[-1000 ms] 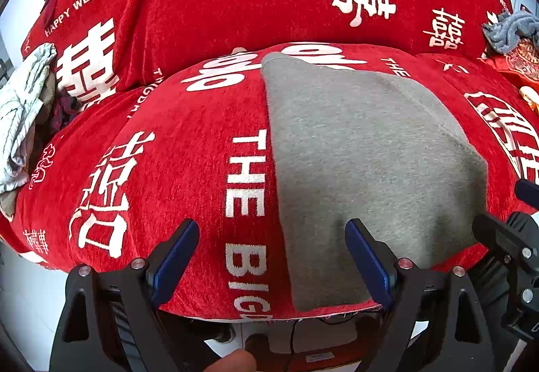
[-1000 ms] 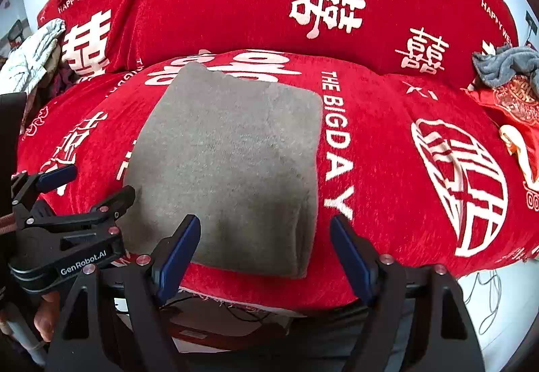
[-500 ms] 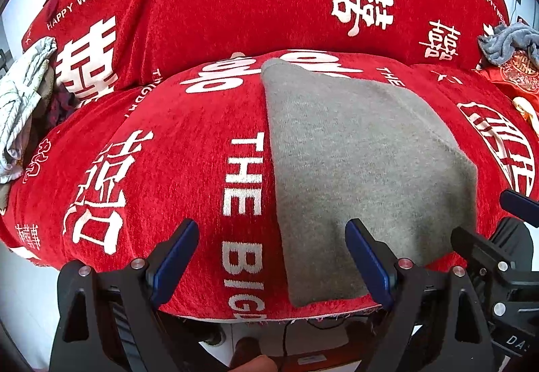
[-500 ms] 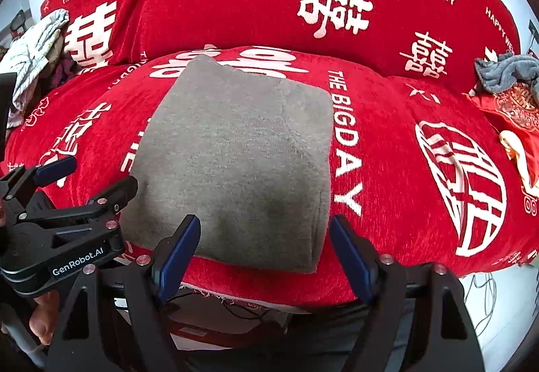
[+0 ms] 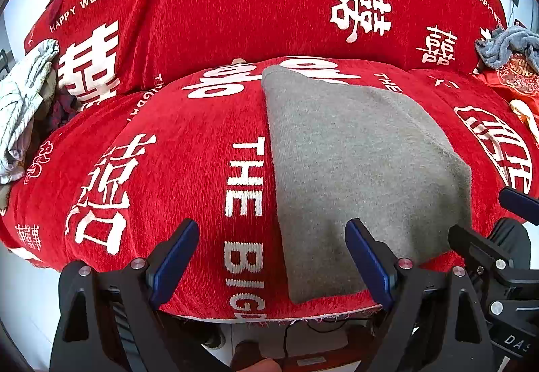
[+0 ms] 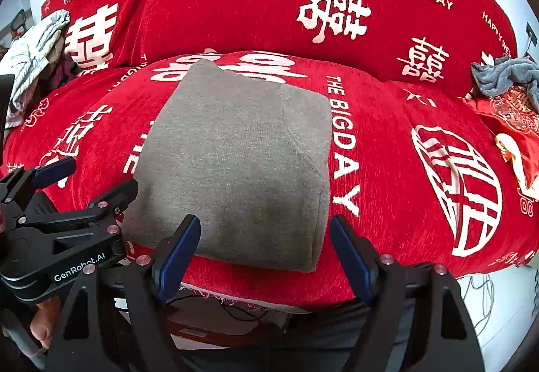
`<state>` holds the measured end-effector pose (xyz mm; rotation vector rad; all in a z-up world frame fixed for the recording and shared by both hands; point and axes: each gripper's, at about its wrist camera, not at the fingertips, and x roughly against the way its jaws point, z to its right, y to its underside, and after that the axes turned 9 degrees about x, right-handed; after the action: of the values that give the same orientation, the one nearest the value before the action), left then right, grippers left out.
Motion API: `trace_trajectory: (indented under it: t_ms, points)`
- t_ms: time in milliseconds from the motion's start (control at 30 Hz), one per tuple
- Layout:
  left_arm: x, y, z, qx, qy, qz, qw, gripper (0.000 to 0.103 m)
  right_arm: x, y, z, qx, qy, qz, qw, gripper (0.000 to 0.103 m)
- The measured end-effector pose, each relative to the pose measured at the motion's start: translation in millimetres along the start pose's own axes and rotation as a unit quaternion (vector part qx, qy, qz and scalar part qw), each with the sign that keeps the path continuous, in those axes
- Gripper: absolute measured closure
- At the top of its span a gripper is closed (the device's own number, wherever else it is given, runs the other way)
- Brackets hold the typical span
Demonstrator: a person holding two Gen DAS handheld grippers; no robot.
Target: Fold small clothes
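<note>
Left wrist view: left gripper point(image 5: 271, 252) jaws spread wide, nothing between the blue pads point(image 5: 173, 262); they hover above the front edge of the red sofa cover point(image 5: 175, 143), touching neither it nor the garment. The folded grey garment point(image 5: 353, 169) lies flat on the seat cushion; its near left corner sits in line with the right-hand pad, which appears clear of the cloth. The right gripper's black frame shows at the right edge. A pale striped cloth point(image 5: 23, 102) is heaped at far left, a crumpled blue-grey cloth point(image 5: 505, 47) at far right. Right wrist view: right gripper point(image 6: 266, 250) also wide open and empty, pads above the garment's point(image 6: 235, 163) near folded edge, no contact visible. The garment is a neat rectangle in the middle of the seat, beside the white "THE BIGDAY" lettering. The left gripper point(image 6: 89, 175) stands at the left, just beside the garment's near left corner, fingers apart.
</note>
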<state>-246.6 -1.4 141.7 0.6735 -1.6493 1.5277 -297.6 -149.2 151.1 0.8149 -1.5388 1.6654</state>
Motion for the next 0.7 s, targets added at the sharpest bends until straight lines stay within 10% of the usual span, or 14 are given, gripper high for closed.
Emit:
trace_trajectory:
  t_ms: [700]
  points:
    - [-2.3,0.9,-4.7,0.003,0.014,-0.020,0.9997,0.014,2.7,1.6,-3.1,0.000,-0.004,0.002,1.000,0.022]
